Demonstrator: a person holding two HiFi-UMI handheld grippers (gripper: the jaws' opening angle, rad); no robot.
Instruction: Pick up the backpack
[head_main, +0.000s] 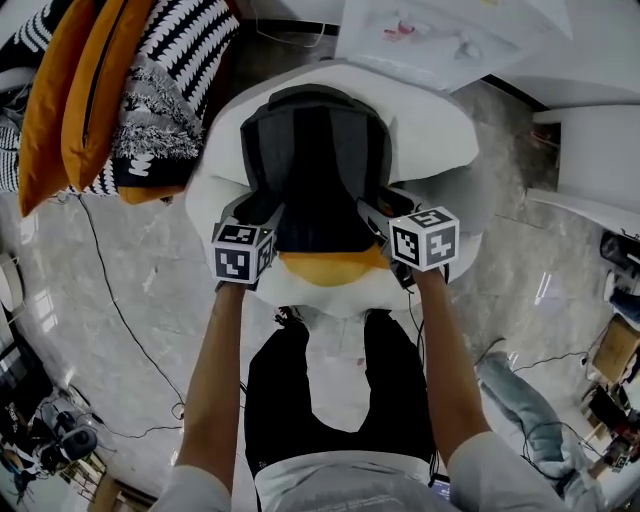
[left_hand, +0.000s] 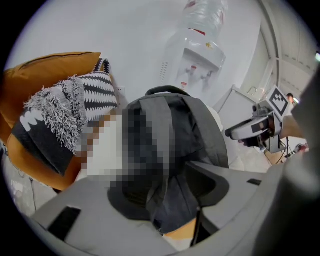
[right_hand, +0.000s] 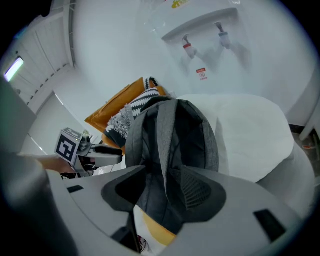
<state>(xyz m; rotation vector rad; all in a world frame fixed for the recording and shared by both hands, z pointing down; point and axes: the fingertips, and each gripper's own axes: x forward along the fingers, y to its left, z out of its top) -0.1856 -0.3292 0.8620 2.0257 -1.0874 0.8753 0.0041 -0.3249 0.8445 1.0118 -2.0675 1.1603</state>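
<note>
Presently the left gripper (head_main: 262, 213) and right gripper (head_main: 377, 212) stand wide, each straddling the near edge of the backpack (head_main: 315, 150) on the white seat (head_main: 435, 135).

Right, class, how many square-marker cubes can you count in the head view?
2: one cube on the left tongs, left of the backpack; one cube on the right tongs, right of it. None seems hidden.
</note>
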